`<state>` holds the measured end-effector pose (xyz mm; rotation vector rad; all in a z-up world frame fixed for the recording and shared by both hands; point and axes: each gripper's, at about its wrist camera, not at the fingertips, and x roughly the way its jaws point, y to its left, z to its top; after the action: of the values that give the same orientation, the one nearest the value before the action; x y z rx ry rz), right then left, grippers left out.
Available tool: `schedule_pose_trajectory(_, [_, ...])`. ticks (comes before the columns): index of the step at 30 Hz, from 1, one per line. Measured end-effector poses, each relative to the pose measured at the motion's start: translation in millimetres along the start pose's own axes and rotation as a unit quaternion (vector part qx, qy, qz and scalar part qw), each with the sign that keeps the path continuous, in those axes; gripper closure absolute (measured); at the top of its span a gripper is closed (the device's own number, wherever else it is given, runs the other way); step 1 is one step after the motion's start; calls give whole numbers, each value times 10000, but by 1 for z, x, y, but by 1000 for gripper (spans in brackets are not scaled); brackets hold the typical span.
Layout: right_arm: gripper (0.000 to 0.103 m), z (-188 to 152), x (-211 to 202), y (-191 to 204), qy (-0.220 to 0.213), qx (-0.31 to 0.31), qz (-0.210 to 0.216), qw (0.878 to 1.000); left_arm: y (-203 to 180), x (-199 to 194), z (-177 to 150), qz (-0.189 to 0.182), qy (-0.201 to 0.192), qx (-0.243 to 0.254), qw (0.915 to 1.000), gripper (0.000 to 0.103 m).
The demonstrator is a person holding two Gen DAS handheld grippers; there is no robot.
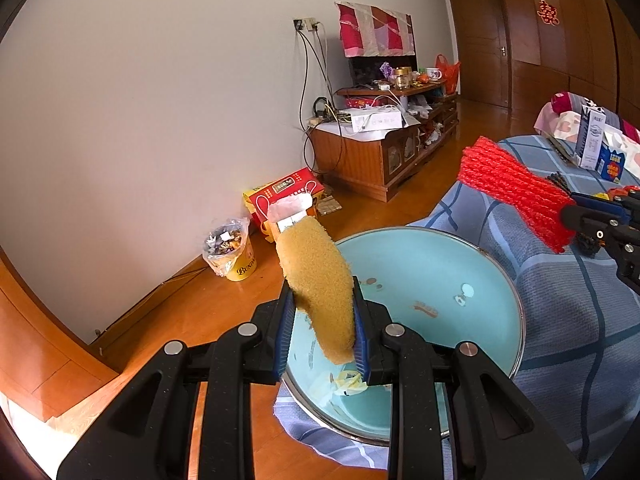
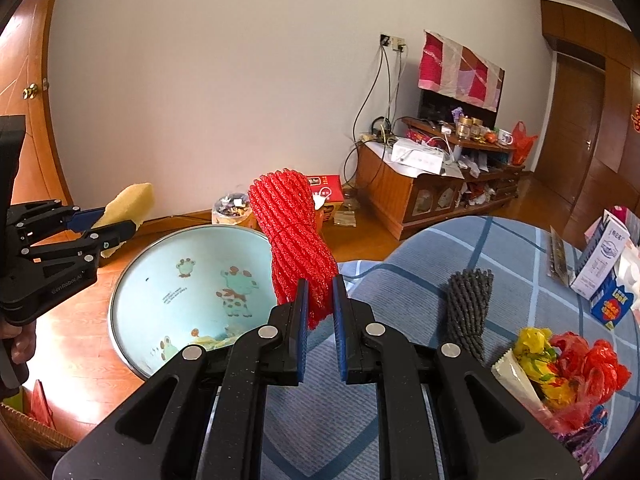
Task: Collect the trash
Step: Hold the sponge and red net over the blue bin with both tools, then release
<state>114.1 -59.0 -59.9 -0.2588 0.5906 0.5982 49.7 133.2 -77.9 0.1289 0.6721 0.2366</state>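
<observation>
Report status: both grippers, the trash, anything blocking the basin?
Left gripper shut on yellow sponge, over the blue basin. Right gripper shut on red foam net, beside the basin. Grey net, wrappers on bed. Basin unobstructed.

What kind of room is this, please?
Most likely a bedroom in a home: a bed with a blue checked sheet, a low wooden TV cabinet cluttered with household things, and dark wooden wardrobe doors along the far wall.

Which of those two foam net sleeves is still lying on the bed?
The dark grey foam net sleeve lies untouched on the blue checked bedspread. The red foam net sleeve is pinched in the right gripper, raised beside the blue basin.
</observation>
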Motion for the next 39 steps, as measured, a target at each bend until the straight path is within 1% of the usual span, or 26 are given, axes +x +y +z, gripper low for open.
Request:
schedule_pose_trajectory(15, [91, 2, 5, 6, -21, -93, 87, 9999, -2, -5, -2, 70, -109, 30, 9999, 78])
schedule_pose_trajectory(39, [90, 3, 4, 8, -42, -106, 106, 9999, -4, -5, -2, 51, -116, 45, 9999, 78])
